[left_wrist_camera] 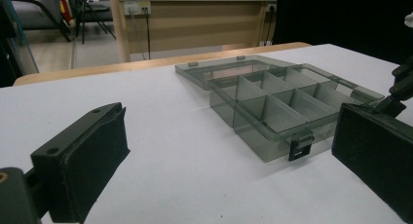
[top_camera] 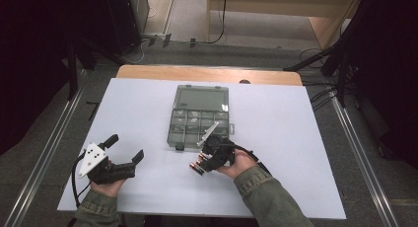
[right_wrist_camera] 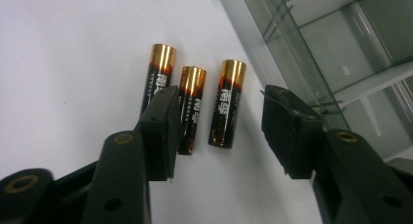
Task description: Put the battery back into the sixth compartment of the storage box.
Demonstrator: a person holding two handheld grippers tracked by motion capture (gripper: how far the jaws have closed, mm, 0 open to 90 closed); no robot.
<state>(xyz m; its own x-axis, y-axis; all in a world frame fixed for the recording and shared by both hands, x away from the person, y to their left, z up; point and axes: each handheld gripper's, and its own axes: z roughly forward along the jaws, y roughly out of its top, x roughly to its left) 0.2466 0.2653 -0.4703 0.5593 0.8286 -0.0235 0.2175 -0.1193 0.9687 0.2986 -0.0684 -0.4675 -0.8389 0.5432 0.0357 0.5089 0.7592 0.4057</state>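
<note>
Three black-and-gold batteries (right_wrist_camera: pixel 228 102) lie side by side on the white table, just in front of a smoky clear compartment box (top_camera: pixel 171 133) whose lid lies open behind it. My right gripper (right_wrist_camera: pixel 219 107) points down at them with its jaws apart. Its left pad overlaps the gap between the left battery (right_wrist_camera: pixel 158 73) and the middle battery (right_wrist_camera: pixel 192 95). Its right pad stands clear of the right battery, and neither pad presses on anything. From above, the right gripper (top_camera: pixel 203 163) sits over the batteries (top_camera: pixel 197 167). My left gripper (top_camera: pixel 126 147) rests open at the front left, holding nothing.
The box's front wall (left_wrist_camera: pixel 263 146) and latch face my left gripper (left_wrist_camera: pixel 229 121); its compartments look mostly bare. The box's wall (right_wrist_camera: pixel 292 44) runs close to the right of the batteries. The white sheet (top_camera: pixel 296 138) covers a wooden table; floor rails and cables flank it.
</note>
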